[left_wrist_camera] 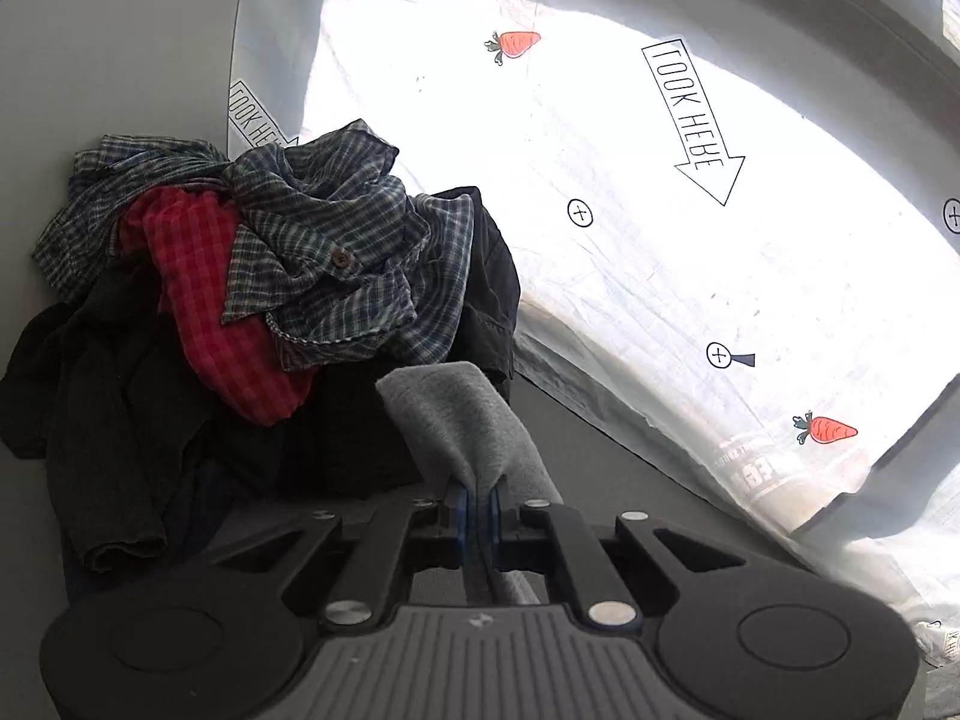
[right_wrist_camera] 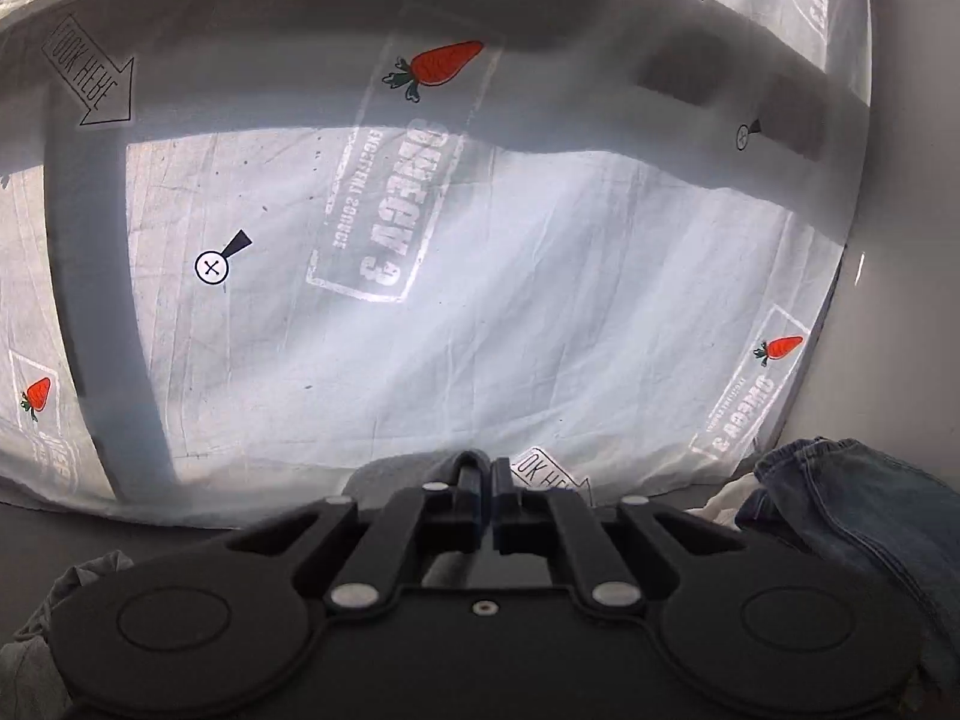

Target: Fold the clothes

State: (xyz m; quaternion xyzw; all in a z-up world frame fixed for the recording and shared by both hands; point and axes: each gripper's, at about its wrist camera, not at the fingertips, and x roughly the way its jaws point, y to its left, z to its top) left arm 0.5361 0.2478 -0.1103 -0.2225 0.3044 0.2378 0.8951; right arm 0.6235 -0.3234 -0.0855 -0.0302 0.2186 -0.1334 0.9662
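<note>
Two wrist-camera views over a white printed sheet [right_wrist_camera: 540,300] spread on a grey surface.

Left wrist view: the left gripper [left_wrist_camera: 478,495] has its jaws closed tight on a fold of grey knit garment [left_wrist_camera: 462,414], which rises from between the blue fingertips [left_wrist_camera: 459,504] and stands up in a soft peak just ahead of them. Behind and to the left sits a heap of unfolded clothes: a blue-and-white checked shirt [left_wrist_camera: 336,252] on top (one brown button visible), a red checked garment [left_wrist_camera: 204,300] tucked beneath it, and dark, nearly black clothing [left_wrist_camera: 108,396] at the base and along the right side of the heap. To the right, the sheet is bright in sunlight, printed with orange carrots [left_wrist_camera: 519,43], a "LOOK HERE" arrow [left_wrist_camera: 696,120] and small circled crosses.

Right wrist view: the right gripper [right_wrist_camera: 486,474] has its jaws pressed together; grey fabric [right_wrist_camera: 390,477] shows just beside and under the fingertips, though whether it is pinched cannot be told. More grey cloth hangs at the lower left edge. A pair of blue denim jeans [right_wrist_camera: 840,498] lies crumpled at the lower right, beside the sheet's edge. Broad shadows cross the sheet.
</note>
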